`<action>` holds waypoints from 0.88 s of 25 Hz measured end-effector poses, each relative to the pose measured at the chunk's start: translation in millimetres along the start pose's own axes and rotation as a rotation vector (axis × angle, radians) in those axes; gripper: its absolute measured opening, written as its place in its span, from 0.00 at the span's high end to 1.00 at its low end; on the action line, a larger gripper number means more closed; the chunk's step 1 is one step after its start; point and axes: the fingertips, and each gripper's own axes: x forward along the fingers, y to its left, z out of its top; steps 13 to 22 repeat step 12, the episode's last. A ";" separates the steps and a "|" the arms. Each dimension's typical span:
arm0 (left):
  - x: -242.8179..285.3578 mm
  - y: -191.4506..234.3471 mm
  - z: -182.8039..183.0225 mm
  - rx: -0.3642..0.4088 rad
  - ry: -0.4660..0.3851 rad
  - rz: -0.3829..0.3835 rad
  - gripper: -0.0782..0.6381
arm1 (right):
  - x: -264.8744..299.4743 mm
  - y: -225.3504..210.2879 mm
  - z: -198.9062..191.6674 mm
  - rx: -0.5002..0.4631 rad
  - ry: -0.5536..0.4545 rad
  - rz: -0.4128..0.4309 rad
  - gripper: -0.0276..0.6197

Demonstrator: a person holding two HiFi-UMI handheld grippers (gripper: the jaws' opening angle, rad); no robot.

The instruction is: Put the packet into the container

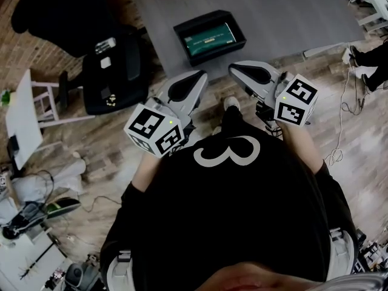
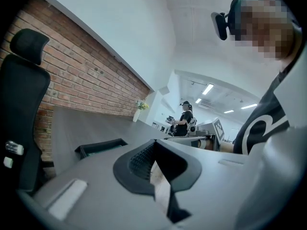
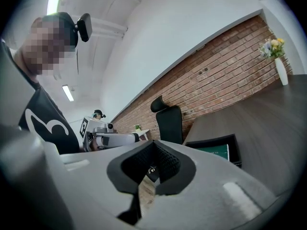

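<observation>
Head view: two claws, the left gripper [image 1: 195, 80] and the right gripper [image 1: 239, 71], are held side by side at the person's chest, near the table [image 1: 273, 17] edge. One container [image 1: 182, 32] sits on the table, with one packet [image 1: 210, 39] lying inside it. One chair [image 1: 115, 71] stands left of the table.

Left gripper view: the jaws are pressed together with nothing between them, and the container is beyond.

Right gripper view: the jaws are likewise closed and empty. One vase [image 3: 283, 66] stands far along the table.
</observation>
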 end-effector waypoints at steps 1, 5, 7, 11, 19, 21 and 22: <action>0.4 0.1 -1.0 0.005 0.004 0.007 0.87 | -0.5 0.5 -0.2 0.002 0.000 0.004 0.96; 6.3 2.8 -3.4 0.020 0.012 0.030 0.87 | -3.2 -2.8 1.0 -0.001 -0.001 0.018 0.96; 10.0 4.4 -1.4 0.012 0.011 0.030 0.87 | -4.3 -5.5 1.8 0.002 0.005 0.023 0.96; 12.3 12.0 3.2 0.016 0.025 0.035 0.87 | 0.4 -8.4 5.6 0.021 0.016 0.024 0.96; 12.3 13.8 3.6 0.014 0.029 0.034 0.87 | 2.0 -9.1 6.0 0.027 0.019 0.024 0.96; 12.3 13.8 3.6 0.014 0.029 0.034 0.87 | 2.0 -9.1 6.0 0.027 0.019 0.024 0.96; 12.3 13.8 3.6 0.014 0.029 0.034 0.87 | 2.0 -9.1 6.0 0.027 0.019 0.024 0.96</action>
